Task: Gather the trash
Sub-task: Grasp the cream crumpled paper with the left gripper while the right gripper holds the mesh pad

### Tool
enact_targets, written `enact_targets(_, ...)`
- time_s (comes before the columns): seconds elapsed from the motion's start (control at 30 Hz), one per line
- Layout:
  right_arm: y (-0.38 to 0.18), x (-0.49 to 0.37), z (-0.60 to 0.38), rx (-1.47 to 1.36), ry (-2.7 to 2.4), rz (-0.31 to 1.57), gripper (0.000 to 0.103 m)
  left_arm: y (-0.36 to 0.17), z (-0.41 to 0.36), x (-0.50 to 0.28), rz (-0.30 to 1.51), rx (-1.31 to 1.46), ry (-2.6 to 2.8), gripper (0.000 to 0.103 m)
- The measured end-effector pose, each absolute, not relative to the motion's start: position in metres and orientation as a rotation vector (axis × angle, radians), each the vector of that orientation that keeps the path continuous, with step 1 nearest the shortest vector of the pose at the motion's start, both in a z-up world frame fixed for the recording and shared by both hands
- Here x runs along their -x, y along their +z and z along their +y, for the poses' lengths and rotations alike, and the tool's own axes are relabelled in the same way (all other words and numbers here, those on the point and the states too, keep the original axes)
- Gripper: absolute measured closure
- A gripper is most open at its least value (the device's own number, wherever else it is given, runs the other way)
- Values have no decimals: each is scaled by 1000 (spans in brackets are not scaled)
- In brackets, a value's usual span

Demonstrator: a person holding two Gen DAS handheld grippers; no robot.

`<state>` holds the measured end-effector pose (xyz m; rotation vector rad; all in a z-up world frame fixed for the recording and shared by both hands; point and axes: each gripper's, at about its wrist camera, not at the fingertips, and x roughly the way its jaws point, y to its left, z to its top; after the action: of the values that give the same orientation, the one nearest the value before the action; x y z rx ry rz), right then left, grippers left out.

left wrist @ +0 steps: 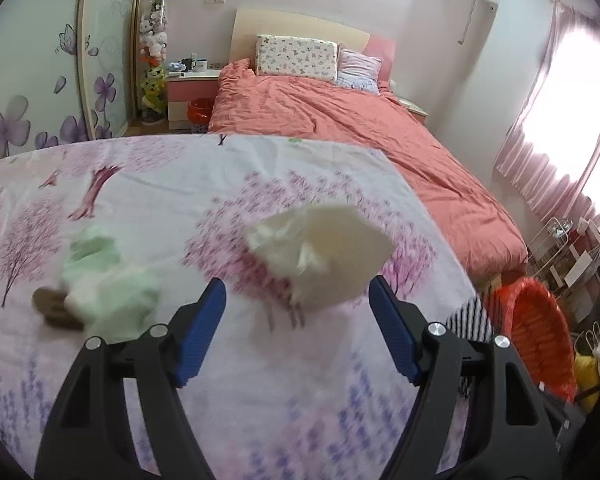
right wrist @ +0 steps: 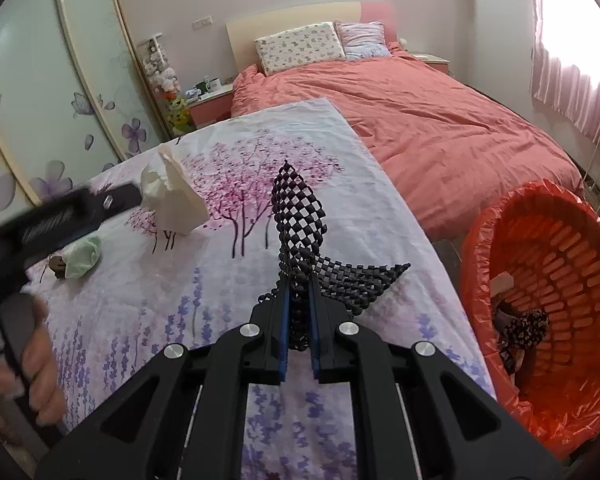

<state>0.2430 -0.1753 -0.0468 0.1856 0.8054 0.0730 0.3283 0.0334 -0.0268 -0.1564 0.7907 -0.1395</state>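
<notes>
A crumpled white paper stands on the flower-print cloth. My left gripper is open, its blue pads wide apart, with the paper just ahead of the fingertips and nothing pressed. To its left lie a pale green wad and a small brown object. My right gripper is shut on a strip of black mesh, which stands up and curls right above the cloth. A red-lined orange basket sits low at the right, holding another mesh scrap and some paper.
Beyond the cloth-covered surface is a bed with a salmon duvet and two pillows. A wardrobe with flower doors lines the left wall. A person's hand holds the left gripper's handle. Wire shelving stands by the curtain at right.
</notes>
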Motion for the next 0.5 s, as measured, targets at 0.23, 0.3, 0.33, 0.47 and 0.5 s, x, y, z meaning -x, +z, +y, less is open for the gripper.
enact_targets(0.23, -54, -244, -184, -206, 75, 809, 94, -45, 20, -367, 870, 133, -97, 44)
enact_targets(0.3, -55, -244, -186, -206, 75, 811, 94, -54, 21, -376, 898, 145, -90, 45)
enact_targets(0.33, -56, -242, -188, -208, 76, 811, 94, -57, 23, -379, 904, 159, -99, 47)
enact_targets(0.47, -56, -238, -190, -207, 74, 807, 94, -66, 23, -388, 921, 174, -118, 70)
enact_targets(0.5, -55, -237, -190, -205, 73, 803, 94, -66, 23, -387, 909, 166, -117, 71)
